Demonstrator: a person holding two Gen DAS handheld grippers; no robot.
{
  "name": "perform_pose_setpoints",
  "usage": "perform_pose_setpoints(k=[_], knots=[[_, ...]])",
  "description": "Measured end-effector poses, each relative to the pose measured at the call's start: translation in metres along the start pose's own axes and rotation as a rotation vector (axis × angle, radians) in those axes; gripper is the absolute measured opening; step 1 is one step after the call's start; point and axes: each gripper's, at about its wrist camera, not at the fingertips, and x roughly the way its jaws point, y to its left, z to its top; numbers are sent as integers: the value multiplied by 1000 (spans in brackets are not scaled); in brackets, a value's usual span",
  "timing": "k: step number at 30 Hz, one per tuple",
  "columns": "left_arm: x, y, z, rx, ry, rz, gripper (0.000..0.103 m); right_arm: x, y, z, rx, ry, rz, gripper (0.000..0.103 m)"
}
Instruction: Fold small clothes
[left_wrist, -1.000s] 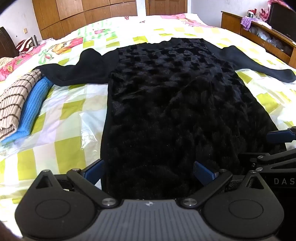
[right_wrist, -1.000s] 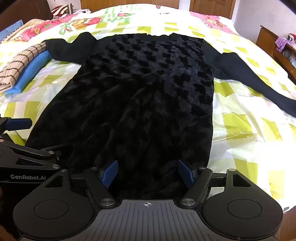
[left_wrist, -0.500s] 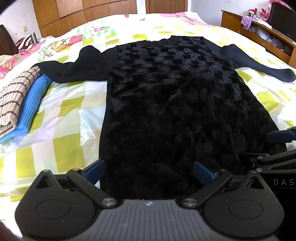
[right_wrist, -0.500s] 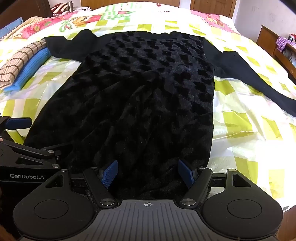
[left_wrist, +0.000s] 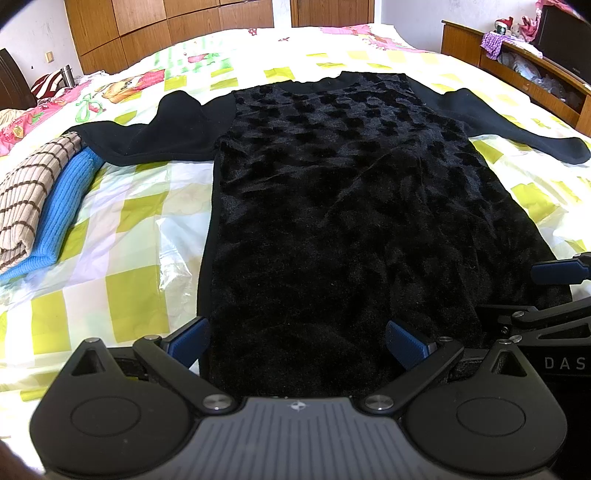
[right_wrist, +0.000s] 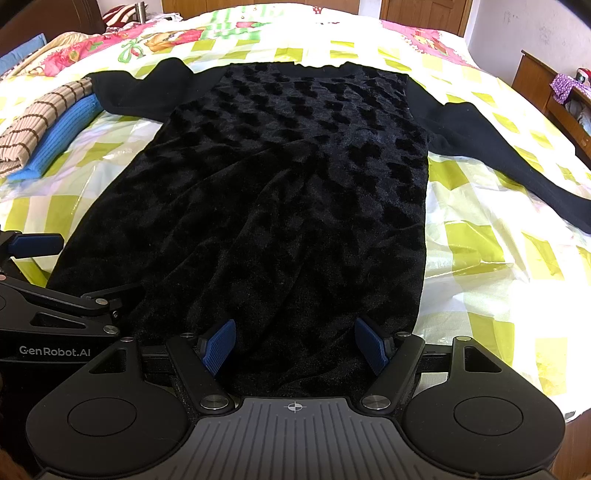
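- A bedroom: a bed (left_wrist: 122, 280) under a yellow-checked sheet, wooden wardrobes behind.
- The black dress (left_wrist: 343, 206) lies flat, sleeves spread, hem toward me; two folded tops (left_wrist: 40, 199) sit well to its left.
- Over the last second the view barely shifted; the dress looks slightly straighter.
- My left gripper (left_wrist: 299, 341) and right gripper (right_wrist: 295, 345) both stand wide apart over the hem, gripping nothing.
- I judge the spreading finished, so folding comes next.

Both wrist cams sat low and close at the hem of the dress (left_wrist: 332, 221), facing 12 o'clock up the bed (left_wrist: 122, 236). Left cam sat left of right; both shared the dress (right_wrist: 288, 192).
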Motion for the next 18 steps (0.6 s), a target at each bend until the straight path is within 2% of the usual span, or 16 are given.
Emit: perform_pose_setpoints(k=[18], knots=[[0, -1, 0, 0, 0, -1, 103, 0, 0, 0, 0, 2, 0, 72]])
